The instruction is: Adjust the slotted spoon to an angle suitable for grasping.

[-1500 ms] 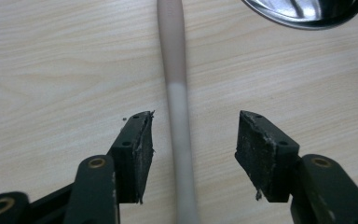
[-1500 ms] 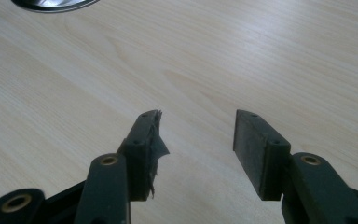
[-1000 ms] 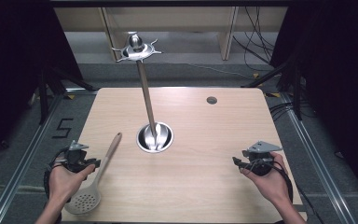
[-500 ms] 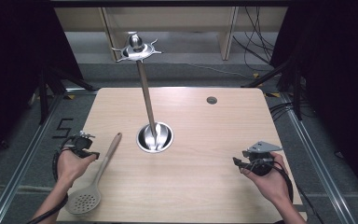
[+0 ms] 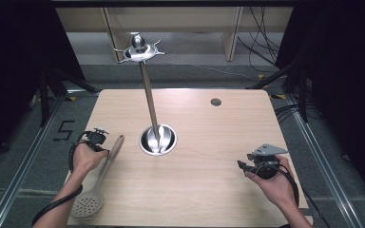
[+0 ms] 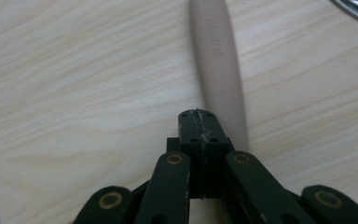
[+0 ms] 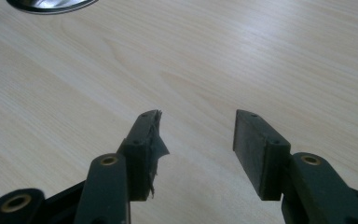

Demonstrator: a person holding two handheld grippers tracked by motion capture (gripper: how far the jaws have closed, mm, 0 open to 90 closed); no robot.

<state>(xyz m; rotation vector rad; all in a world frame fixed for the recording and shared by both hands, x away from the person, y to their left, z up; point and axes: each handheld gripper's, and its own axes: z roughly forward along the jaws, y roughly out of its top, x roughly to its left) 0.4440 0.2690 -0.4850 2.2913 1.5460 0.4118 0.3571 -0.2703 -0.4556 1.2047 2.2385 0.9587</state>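
A slotted spoon (image 5: pixel 100 180) with a beige handle lies on the table's left side, its perforated head near the front edge. My left gripper (image 5: pixel 100 141) sits just left of the handle's far end. In the left gripper view its jaws (image 6: pixel 198 116) are shut with nothing between them, and the handle (image 6: pixel 216 60) runs past their right side. My right gripper (image 5: pixel 243 165) rests at the front right with its jaws open over bare wood (image 7: pixel 198 126).
A steel stand rises from a round base (image 5: pixel 158 140) at mid-table, its pole leaning up to a hooked crown (image 5: pixel 139 50). The base's rim (image 7: pixel 51 3) shows far off. A small dark hole (image 5: pixel 216 101) marks the wooden table (image 5: pixel 209 190) at the back right.
My left hand and gripper have moved forward and a little right along the spoon, from near its head to beside the handle's end. The right gripper has stayed put.
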